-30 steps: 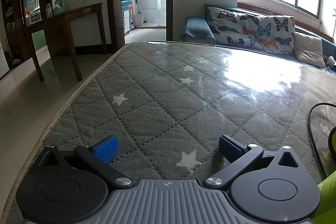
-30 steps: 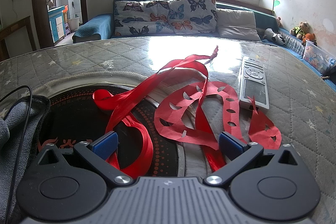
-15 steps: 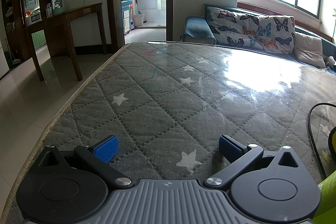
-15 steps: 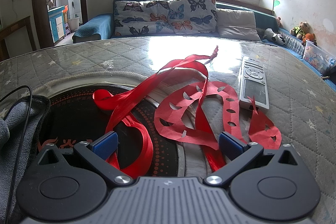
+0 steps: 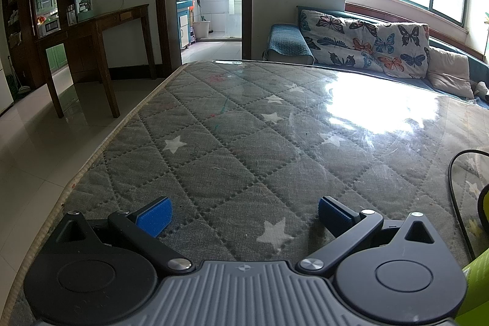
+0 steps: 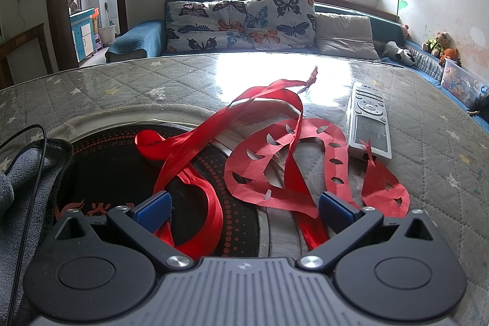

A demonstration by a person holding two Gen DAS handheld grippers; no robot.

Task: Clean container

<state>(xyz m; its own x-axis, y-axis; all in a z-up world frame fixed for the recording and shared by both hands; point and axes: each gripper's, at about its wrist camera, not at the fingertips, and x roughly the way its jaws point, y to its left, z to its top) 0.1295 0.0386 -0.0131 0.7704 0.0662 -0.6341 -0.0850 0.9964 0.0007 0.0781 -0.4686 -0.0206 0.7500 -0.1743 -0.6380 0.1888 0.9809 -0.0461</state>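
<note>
Container, left wrist view: not showing here; this camera is looking over bare quilted surface (image 5: 232, 124) towards the far sofa.
Left gripper (image 5: 243, 216): hovering low over the surface, jaws standing wide apart and holding nothing.
Right edge of left view: a black cable (image 5: 452, 182) is curving past, and a yellow-green object (image 5: 476, 280) is poking in, too cropped to identify.
Container, right wrist view: the round black-faced dish with a metal rim (image 6: 107, 173) is sitting at near left, seemingly sunk into the surface.
Right gripper (image 6: 244, 211): hanging over the dish's right rim, jaws spread wide, gripping nothing.
Clutter: a red ribbon (image 6: 195, 145) is trailing across the dish face; a red paper cutout (image 6: 333, 161) is lying over the rim and touching the remote (image 6: 369, 121) at right.
Cloth: a grey cloth (image 6: 27, 191) is draping over the dish's left edge.
Handling: the dish is looking rigid, glossy, probably slippery and fixed in place, so wiping suits it better than lifting.
Hold: the ribbon is looking soft and light, so pinching a raised loop seems easiest; the paper is likely tearing easily.
</note>
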